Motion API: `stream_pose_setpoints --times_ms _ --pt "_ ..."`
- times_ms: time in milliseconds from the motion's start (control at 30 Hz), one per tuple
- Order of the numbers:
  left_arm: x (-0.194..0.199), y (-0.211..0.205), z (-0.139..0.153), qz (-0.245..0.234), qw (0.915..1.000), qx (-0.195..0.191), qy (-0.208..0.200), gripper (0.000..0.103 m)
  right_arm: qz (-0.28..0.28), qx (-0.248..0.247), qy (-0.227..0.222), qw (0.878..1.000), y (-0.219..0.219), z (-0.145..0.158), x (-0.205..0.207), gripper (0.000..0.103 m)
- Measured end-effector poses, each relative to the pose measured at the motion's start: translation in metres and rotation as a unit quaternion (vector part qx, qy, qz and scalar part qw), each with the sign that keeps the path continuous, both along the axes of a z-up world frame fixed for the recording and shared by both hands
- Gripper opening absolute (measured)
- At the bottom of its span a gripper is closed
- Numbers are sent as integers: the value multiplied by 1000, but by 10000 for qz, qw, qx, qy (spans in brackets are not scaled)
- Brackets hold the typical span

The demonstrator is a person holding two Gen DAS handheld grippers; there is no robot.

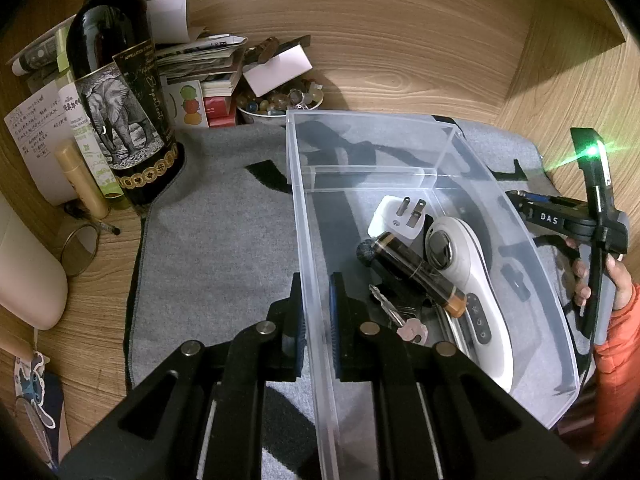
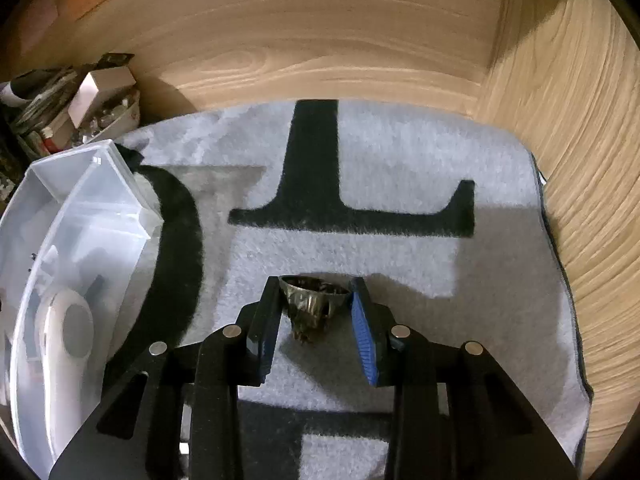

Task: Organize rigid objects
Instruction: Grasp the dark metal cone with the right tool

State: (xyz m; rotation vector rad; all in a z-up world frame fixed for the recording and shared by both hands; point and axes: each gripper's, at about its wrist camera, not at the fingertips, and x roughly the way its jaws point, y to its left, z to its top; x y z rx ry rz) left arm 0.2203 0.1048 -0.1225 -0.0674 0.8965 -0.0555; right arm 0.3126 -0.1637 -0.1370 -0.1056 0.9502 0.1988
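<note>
With my left gripper (image 1: 318,316) I pinch the near left wall of the clear plastic bin (image 1: 452,148), the pads closed tight on the thin plastic, one outside and one inside, so the bin stays put on the grey mat (image 1: 224,240). The bin sits toward the mat's left side, and in its nearer compartment already lie a white plug adapter (image 1: 394,214), a dark cylinder with a brass-coloured end (image 1: 416,272), a white handheld device (image 1: 468,280) and some keys (image 1: 400,318). To the right, my right gripper (image 2: 318,322) is down at the small dark metal cup-shaped piece (image 2: 314,304), which lies on the mat's open middle, well apart from the bin. The jaws stand at a middling width with the piece between them; the left pad looks to touch its rim, the right looks just clear. I judge this the pick-up step: next I must finish closing evenly on the rim, lift without tipping it, and carry it left over the bin's wall.
</note>
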Motion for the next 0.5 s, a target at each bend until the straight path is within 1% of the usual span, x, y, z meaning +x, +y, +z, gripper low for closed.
stream_pose_setpoints --times_ms 267,500 --pt "0 -1 0 -2 10000 4 1 9 211 -90 -438 9988 13 28 -17 31" --pt "0 -1 0 -5 10000 8 3 9 544 -13 -871 9947 35 56 -39 31"
